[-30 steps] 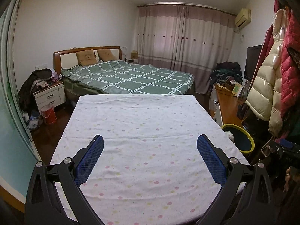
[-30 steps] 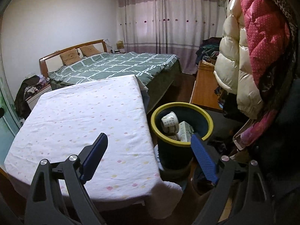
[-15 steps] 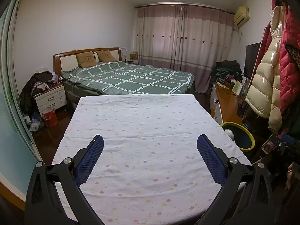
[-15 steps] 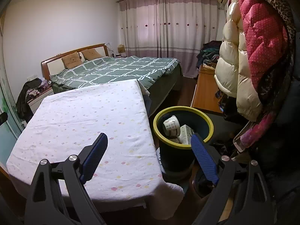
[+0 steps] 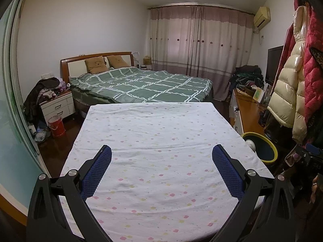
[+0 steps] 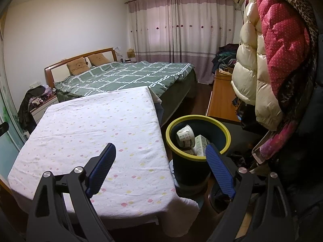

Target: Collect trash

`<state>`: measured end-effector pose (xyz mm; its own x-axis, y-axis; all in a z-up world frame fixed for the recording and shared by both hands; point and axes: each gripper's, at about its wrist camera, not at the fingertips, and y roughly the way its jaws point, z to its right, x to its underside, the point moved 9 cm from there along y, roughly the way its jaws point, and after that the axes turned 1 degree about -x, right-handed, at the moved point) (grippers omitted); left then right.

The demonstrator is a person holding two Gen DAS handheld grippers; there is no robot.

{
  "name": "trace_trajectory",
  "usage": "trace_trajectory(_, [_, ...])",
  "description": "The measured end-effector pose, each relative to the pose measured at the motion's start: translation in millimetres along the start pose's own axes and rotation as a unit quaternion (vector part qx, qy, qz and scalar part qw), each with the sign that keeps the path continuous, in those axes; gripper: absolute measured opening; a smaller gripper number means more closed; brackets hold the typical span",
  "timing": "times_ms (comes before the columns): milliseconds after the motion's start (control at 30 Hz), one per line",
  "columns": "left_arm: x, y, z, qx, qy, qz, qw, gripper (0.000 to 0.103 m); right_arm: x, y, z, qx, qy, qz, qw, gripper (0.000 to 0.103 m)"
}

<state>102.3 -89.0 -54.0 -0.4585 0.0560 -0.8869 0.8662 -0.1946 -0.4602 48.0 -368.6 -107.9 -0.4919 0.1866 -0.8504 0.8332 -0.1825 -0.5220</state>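
left gripper (image 5: pixel 161 157) is spread wide with nothing between its blue pads, held above the table (image 5: pixel 153 133) draped in a white dotted cloth, with the green-quilted bed (image 5: pixel 141 86) beyond it. right gripper (image 6: pixel 160 154) is also wide open and empty, its left finger over the table's near right corner and its right finger in front of the rim of the bin (image 6: pixel 198 139). the yellow-rimmed bin stands on the floor just beside the table's right edge, holding a white cup (image 6: pixel 184 136) and a carton (image 6: pixel 201 142); coats (image 6: pixel 272 60) hang to its right.
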Motion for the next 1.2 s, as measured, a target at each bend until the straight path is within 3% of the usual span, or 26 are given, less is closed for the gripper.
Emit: trace_trajectory(1200, [1.3, 6.5, -1.4, -0.009, 0.005, -0.006, 0.9999, 0.098, 1.4, 5.2, -3.4, -0.004, 0.005, -0.004, 1.0, 0.086])
